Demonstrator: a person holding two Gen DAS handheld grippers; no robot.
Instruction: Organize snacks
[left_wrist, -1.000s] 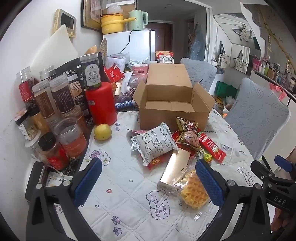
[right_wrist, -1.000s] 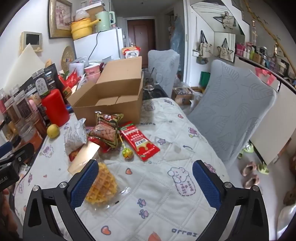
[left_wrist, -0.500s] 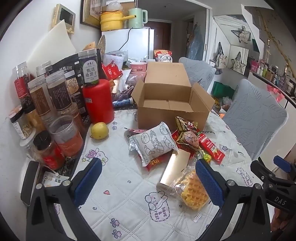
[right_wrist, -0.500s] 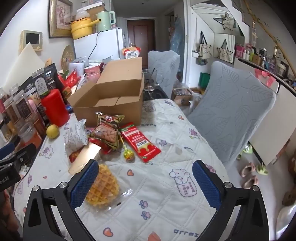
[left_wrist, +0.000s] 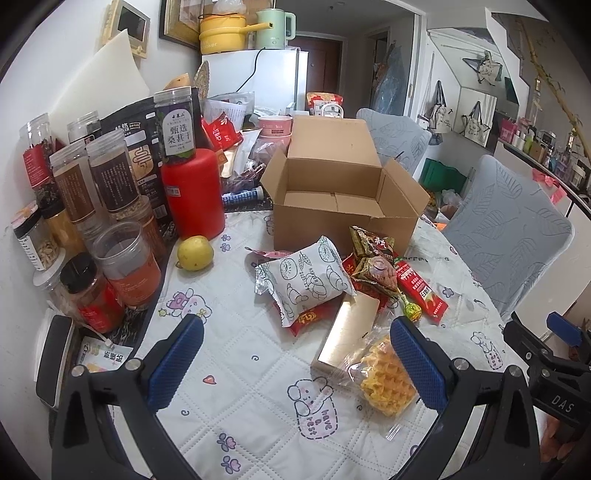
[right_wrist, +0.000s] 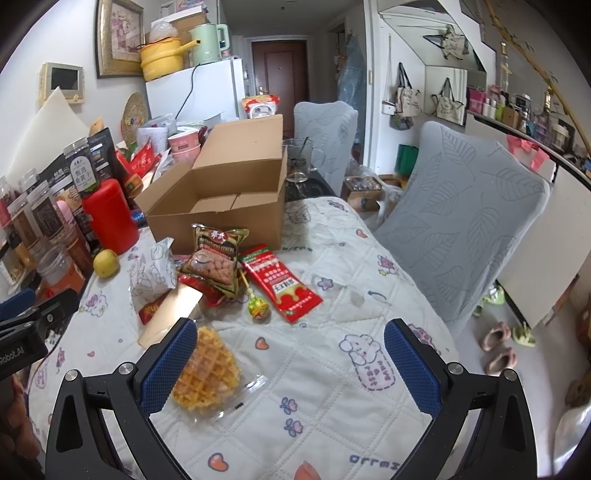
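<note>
An open, empty cardboard box (left_wrist: 343, 195) (right_wrist: 221, 210) stands at the back of the quilted table. In front of it lies a heap of snacks: a white croissant-print packet (left_wrist: 306, 278) (right_wrist: 149, 271), a brown nut bag (left_wrist: 373, 258) (right_wrist: 216, 256), a red sachet (left_wrist: 419, 291) (right_wrist: 280, 282), a green lollipop (left_wrist: 413, 312) (right_wrist: 260, 308), a gold box (left_wrist: 347, 334) (right_wrist: 173, 314) and a wrapped waffle (left_wrist: 384, 376) (right_wrist: 207, 369). My left gripper (left_wrist: 295, 363) hovers open, low over the table before the heap. My right gripper (right_wrist: 290, 367) is open too, its left finger (right_wrist: 168, 363) just beside the waffle.
Jars and a red canister (left_wrist: 194, 192) crowd the table's left side, with a yellow lemon (left_wrist: 195, 253) (right_wrist: 106, 263) near them. Grey covered chairs (right_wrist: 461, 225) stand to the right. A black device (left_wrist: 53, 360) lies at the left edge.
Both grippers have shifted slightly; the left view has drawn back a little. Nothing on the table has moved and both stay open.
</note>
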